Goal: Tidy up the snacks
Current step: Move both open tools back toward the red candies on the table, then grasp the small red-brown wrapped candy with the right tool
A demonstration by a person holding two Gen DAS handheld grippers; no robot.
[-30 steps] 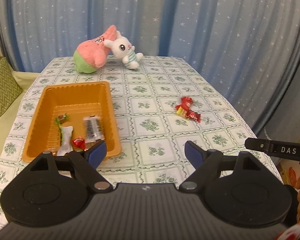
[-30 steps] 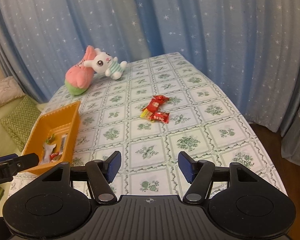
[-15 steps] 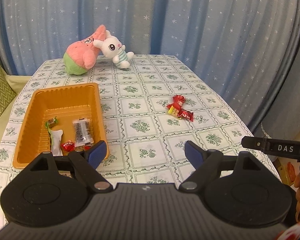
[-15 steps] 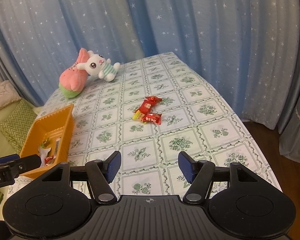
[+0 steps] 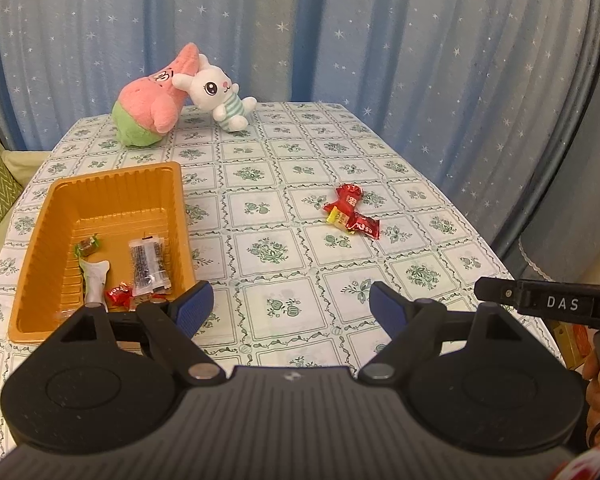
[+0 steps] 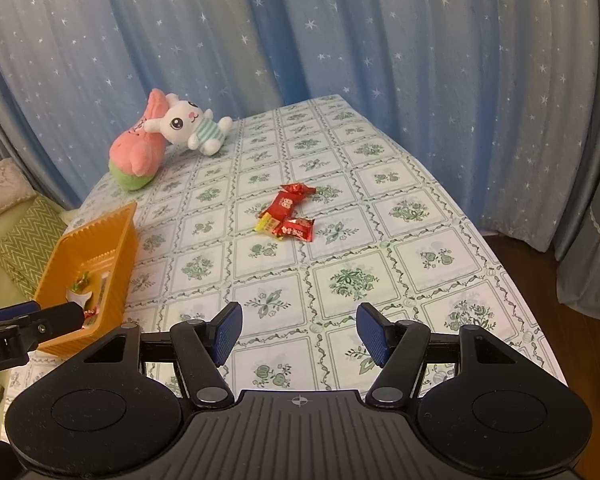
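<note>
An orange tray (image 5: 116,188) (image 6: 104,232) stands at the table's left and holds several wrapped snacks, among them a clear packet of dark bits (image 5: 148,266) and a white wrapper (image 5: 95,282). A small pile of red and yellow snack wrappers (image 5: 350,212) (image 6: 286,216) lies on the cloth right of the middle. My left gripper (image 5: 290,306) is open and empty, above the near edge beside the tray. My right gripper (image 6: 298,330) is open and empty, well short of the red wrappers.
A pink and green plush (image 5: 152,114) (image 6: 138,156) and a white bunny plush (image 5: 220,94) (image 6: 190,126) lie at the table's far end. Blue starred curtains hang behind and to the right. A green cushion (image 6: 24,240) lies left of the table.
Both grippers have drawn back and shifted a little; the table and tray sit slightly differently in view. Both stay open and empty. The snacks have not moved.
</note>
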